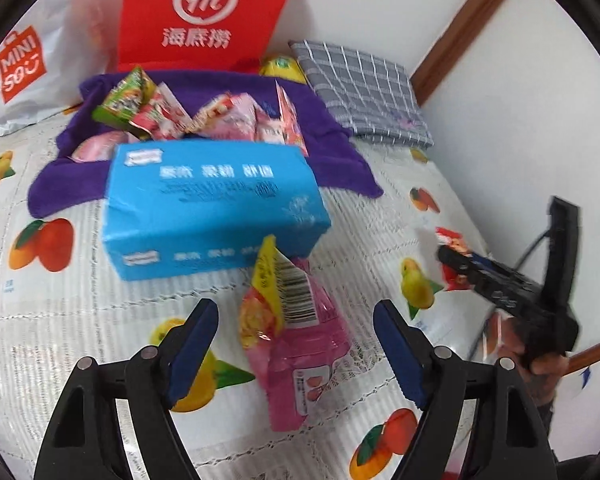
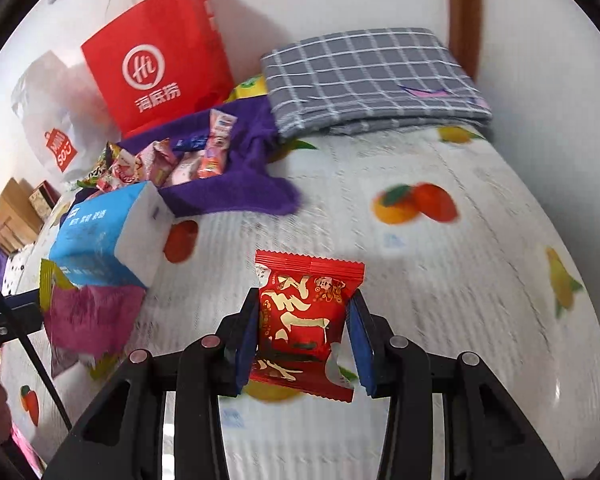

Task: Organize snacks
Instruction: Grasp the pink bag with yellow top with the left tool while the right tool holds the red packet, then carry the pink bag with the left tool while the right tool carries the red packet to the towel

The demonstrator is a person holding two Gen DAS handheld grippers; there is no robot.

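The left claw (image 1: 296,356) stands apart above the desk (image 1: 80,312), which wears a white cloth printed with fruit. Between its blue pads (image 1: 194,354), but touched by neither, lies a pink snack pack (image 1: 296,344) with a yellow top and a barcode label; it rests on the cloth, its far end just against a blue box (image 1: 212,204).

Behind the box a purple towel (image 1: 332,140) is spread, and on it sits a heap of snacks (image 1: 188,116) (pink, red and green wrappers, too blurred to tell apart one by one). Past the towel a red bag (image 1: 204,12) stands against the wall, a white bag (image 1: 32,64) to its left, and a folded grey checked cloth (image 1: 364,92) to its right.

The right claw (image 2: 302,328) is clamped on a red packet (image 2: 304,320) with gold lettering: both pads press the packet's sides, and it hangs clear of the cloth. In the left wrist view the same claw (image 1: 452,256) shows at the right edge, held by a hand (image 1: 548,364), the red packet (image 1: 454,248) poking out at its tip, well apart from the pink pack.

From the right wrist view the blue box (image 2: 104,240) lies to the left, the pink pack (image 2: 88,316) just below it, and the purple towel (image 2: 228,196) with its snack heap (image 2: 164,164) further back, before the red bag (image 2: 160,56).
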